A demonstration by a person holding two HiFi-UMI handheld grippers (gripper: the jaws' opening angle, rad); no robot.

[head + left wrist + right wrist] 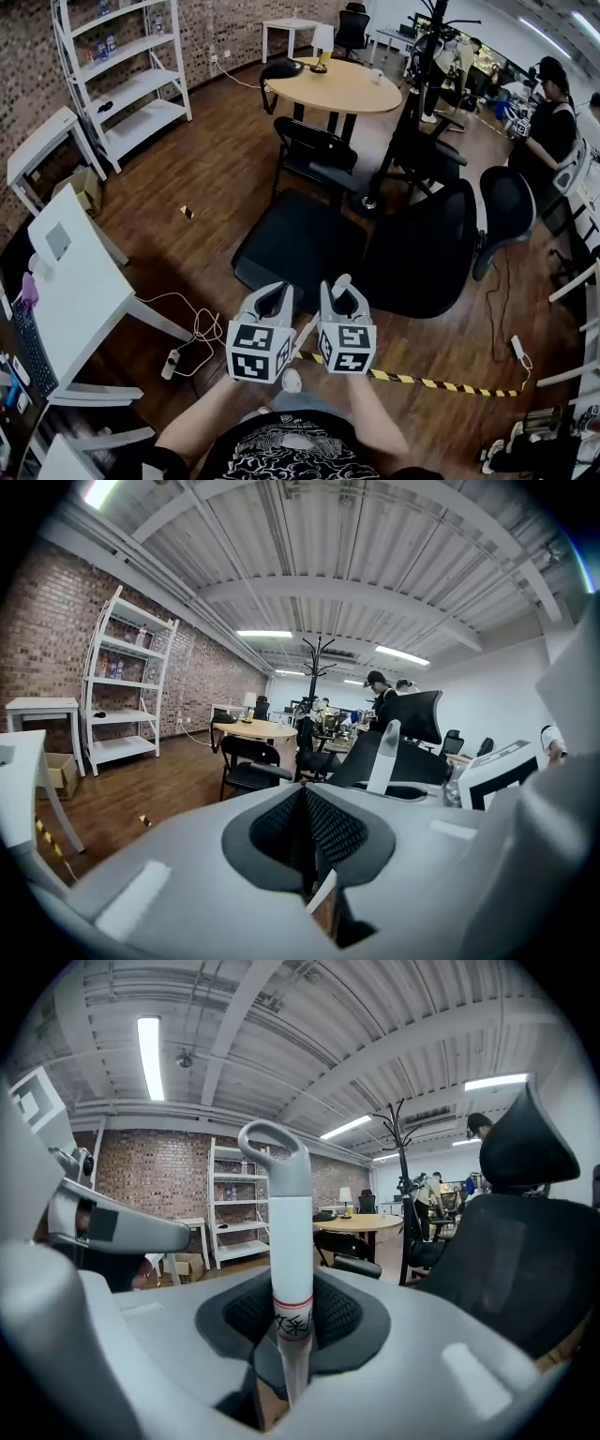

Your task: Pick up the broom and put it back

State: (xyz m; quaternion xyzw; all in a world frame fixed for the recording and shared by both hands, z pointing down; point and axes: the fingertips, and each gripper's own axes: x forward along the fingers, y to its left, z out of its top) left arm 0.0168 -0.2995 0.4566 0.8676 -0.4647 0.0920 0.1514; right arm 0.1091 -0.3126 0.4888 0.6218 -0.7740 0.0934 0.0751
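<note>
While our right gripper [292, 1321] clamps the white broom handle [287, 1232], which stands upright between its 2 jaws, our left gripper [305, 829] sits just beside it, jaws pressed together, near a black chair [298, 242].

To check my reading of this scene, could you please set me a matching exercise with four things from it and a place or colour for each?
Things:
1. broom handle
2. round table
3. shelving unit
4. office chair with the tall back

Descriptions:
A. white, against the brick wall
B. black, closest to the camera in the head view
C. clamped between the right gripper's jaws, loop end up
D. light wooden top, farther back in the room

Pairs: 1-C, 2-D, 3-A, 4-B.
</note>
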